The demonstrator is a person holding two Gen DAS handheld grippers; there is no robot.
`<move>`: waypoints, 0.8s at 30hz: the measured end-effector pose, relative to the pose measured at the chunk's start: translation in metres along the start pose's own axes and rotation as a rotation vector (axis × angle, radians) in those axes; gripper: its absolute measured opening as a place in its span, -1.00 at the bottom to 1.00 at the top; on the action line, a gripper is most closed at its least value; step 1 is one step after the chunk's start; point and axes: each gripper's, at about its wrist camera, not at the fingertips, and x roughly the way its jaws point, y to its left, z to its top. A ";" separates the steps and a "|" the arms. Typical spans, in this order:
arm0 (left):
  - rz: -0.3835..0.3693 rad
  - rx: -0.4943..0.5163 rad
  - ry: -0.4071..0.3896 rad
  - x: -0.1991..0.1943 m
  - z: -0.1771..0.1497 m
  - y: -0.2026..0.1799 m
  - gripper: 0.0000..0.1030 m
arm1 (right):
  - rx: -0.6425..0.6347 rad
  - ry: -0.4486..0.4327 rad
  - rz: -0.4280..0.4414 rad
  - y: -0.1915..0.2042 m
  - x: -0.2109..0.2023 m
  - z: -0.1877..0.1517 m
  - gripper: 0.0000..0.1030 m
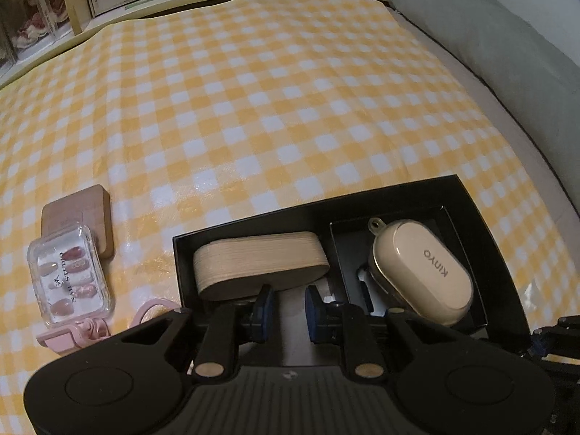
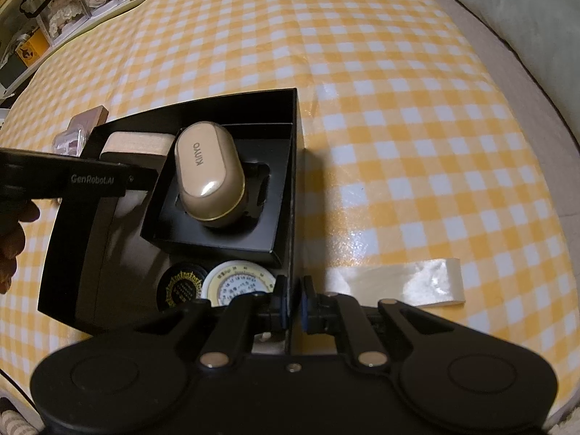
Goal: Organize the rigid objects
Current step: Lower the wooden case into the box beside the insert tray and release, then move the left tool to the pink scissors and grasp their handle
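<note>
a glossy beige oval earbud case [image 2: 210, 181] marked kinyo sits tilted in a small black inner tray [image 2: 221, 232] at the right side of the black box [image 2: 294, 166], beside a pale wooden oval piece [image 1: 259, 266]. two round tins [image 2: 235, 282] are partly hidden behind the right gripper [image 2: 293, 302], whose jaws pinch the box's right wall. the left gripper [image 1: 286, 308] hovers low over the box, jaws partly open and holding nothing.

Tablecloth [image 1: 275, 101]: yellow and white check. Box [image 2: 293, 166]: black throughout. Earbud case [image 1: 427, 268]: glossy beige, gold seam, dark lettering. Oval wooden block [image 1: 253, 264]: pale tan, fine layered lines. Nail set case [image 1: 69, 275]: clear, pink nails inside. Round tin [image 2: 181, 284]: black with gold pattern. Dial disc [image 2: 235, 282]: cream with small dark figures.
</note>
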 end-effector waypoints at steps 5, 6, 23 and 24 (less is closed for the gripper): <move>-0.037 -0.027 0.006 -0.007 -0.004 0.007 -0.56 | 0.001 0.000 0.002 0.000 0.000 0.000 -0.84; -0.037 -0.029 0.008 -0.009 -0.006 0.007 -0.50 | 0.000 0.001 0.001 0.000 0.000 0.000 -0.84; -0.029 0.045 -0.064 -0.078 -0.035 -0.010 0.86 | 0.000 -0.001 -0.001 0.001 0.000 0.000 -0.84; -0.025 0.047 -0.067 -0.081 -0.037 -0.010 0.89 | -0.001 -0.001 -0.003 0.001 0.001 -0.001 -0.85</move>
